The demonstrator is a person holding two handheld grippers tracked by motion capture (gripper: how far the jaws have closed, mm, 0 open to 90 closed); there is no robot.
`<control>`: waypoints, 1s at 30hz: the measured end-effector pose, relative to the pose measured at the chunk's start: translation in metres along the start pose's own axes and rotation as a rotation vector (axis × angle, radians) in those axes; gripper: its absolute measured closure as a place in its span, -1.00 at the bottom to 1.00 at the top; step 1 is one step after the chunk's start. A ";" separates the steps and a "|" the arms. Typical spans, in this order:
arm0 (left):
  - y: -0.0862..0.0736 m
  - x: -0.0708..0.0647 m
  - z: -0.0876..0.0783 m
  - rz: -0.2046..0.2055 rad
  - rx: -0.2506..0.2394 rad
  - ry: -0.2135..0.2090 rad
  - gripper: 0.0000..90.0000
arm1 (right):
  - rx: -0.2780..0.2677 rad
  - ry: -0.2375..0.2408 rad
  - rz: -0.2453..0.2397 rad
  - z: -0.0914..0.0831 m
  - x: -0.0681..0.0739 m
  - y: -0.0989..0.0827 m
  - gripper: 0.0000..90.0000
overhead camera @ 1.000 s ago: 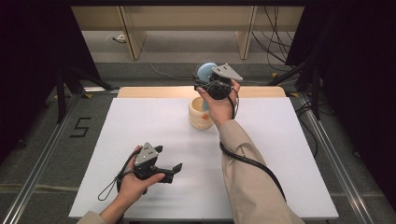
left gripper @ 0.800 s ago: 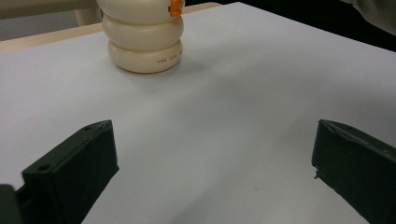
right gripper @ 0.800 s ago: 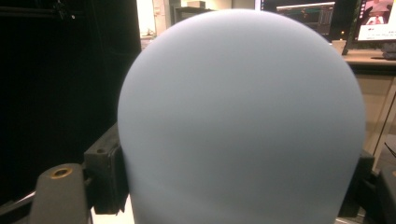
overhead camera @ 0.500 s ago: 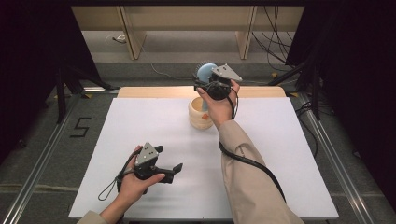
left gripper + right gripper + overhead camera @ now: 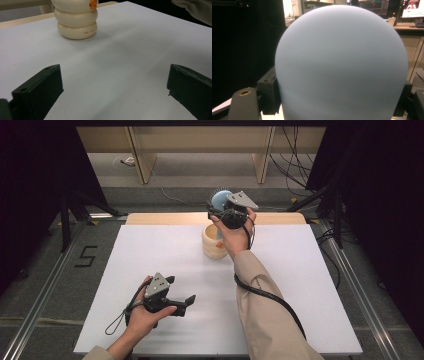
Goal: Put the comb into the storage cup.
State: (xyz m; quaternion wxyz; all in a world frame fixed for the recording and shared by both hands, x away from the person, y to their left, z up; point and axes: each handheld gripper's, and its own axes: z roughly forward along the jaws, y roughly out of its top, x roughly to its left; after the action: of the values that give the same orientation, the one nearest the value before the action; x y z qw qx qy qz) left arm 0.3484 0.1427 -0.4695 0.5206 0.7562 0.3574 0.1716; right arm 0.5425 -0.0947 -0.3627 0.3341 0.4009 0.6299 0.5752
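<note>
Standing upright in the right gripper [image 5: 223,212], brush [image 5: 340,62] head upward.

Two tongs are in hand, the left tongs [image 5: 187,299] and the right tongs [image 5: 216,210]. There is one pale blue brush [image 5: 219,199], one cream ribbed holder [image 5: 214,243] built of three stacked rings, one small orange tag [image 5: 93,3], and one white worktop [image 5: 300,285].
</note>
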 end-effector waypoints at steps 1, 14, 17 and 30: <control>0.000 0.000 0.000 -0.001 0.000 -0.001 -1.00 | 0.003 -0.001 -0.002 0.000 0.000 0.000 -0.53; -0.001 0.000 0.001 0.000 0.002 0.000 -1.00 | 0.005 0.006 0.011 0.001 -0.002 -0.008 -0.53; -0.001 0.000 0.001 0.001 0.004 -0.001 -1.00 | 0.009 0.005 0.013 0.001 -0.003 -0.010 -0.53; -0.001 0.000 0.002 0.002 0.008 -0.006 -1.00 | 0.013 0.003 0.016 0.000 -0.004 -0.017 -0.53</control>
State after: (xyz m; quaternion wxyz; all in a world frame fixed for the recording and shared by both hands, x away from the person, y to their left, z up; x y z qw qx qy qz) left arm 0.3492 0.1410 -0.4715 0.5183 0.7592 0.3557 0.1687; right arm 0.5425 -0.0982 -0.3799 0.3261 0.4071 0.6308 0.5744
